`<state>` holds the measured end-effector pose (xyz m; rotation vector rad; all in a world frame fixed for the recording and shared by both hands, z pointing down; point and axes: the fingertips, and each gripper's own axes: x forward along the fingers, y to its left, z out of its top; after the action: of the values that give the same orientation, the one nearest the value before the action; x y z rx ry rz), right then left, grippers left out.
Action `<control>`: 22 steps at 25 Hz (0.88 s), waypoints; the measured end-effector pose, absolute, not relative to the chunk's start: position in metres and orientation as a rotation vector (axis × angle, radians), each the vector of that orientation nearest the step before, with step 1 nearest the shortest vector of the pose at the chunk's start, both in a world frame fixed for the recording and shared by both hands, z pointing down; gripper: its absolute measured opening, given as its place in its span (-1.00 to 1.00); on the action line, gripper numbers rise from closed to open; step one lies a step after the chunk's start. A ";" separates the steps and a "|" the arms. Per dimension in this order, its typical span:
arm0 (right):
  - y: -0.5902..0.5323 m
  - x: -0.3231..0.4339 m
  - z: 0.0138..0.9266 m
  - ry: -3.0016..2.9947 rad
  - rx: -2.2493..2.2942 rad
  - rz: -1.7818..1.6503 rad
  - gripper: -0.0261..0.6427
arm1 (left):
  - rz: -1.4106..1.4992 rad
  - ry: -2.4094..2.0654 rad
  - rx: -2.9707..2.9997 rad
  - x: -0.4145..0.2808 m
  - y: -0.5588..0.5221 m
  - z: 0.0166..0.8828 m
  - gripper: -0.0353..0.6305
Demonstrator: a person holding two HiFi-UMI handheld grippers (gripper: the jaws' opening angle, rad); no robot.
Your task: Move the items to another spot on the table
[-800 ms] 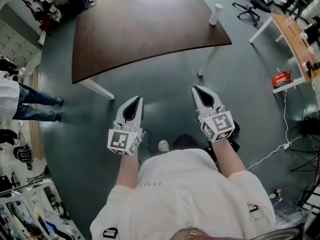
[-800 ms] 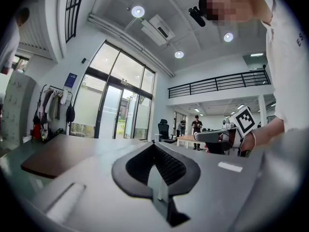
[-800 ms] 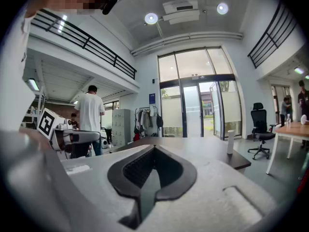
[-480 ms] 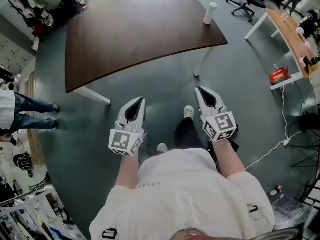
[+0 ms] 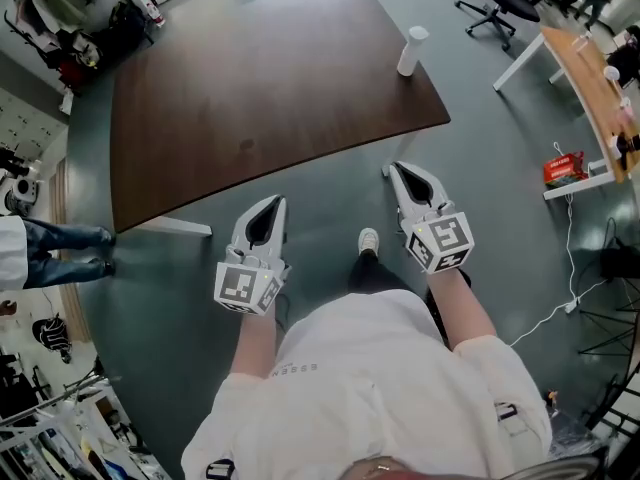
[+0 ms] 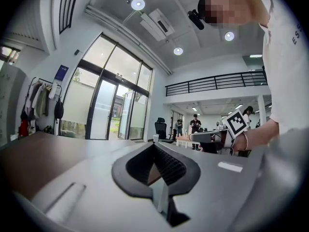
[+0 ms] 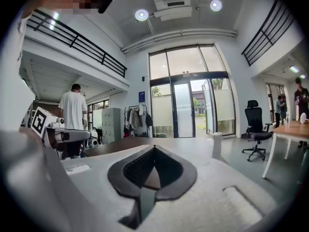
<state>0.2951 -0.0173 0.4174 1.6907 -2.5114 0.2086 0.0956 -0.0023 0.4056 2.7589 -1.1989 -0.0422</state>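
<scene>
A dark brown table fills the upper middle of the head view. On it, near its far right corner, stands a white cylinder, which also shows as a white cylinder in the right gripper view. My left gripper is held over the floor just short of the table's near edge, shut and empty. My right gripper hovers at the table's near right corner, also shut with nothing in it. Both point toward the table.
A white table leg stands near the left gripper. Office chairs and a light wooden desk with small items stand at the right. A person's legs are at the far left. A white cable runs over the floor at right.
I have stepped toward the table: it has come closer and lower in the head view. Both grippers stay shut and now nearly reach its near edge.
</scene>
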 end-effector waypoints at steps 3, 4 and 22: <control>-0.059 0.333 0.415 -2.509 1.686 0.204 -0.95 | -0.041 -1.225 2.745 0.128 -0.044 0.407 -0.86; -0.071 0.346 0.414 -2.514 1.680 0.204 -0.95 | -0.031 -1.226 2.746 0.141 -0.057 0.407 -0.86; -0.206 0.454 0.448 -2.428 1.713 0.328 -0.95 | 0.026 -1.064 2.751 0.267 -0.202 0.424 -0.86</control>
<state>0.4543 -0.2057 0.4479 1.7134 -2.4279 0.3281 0.2673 -0.2015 0.4242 2.7513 -1.0638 0.0257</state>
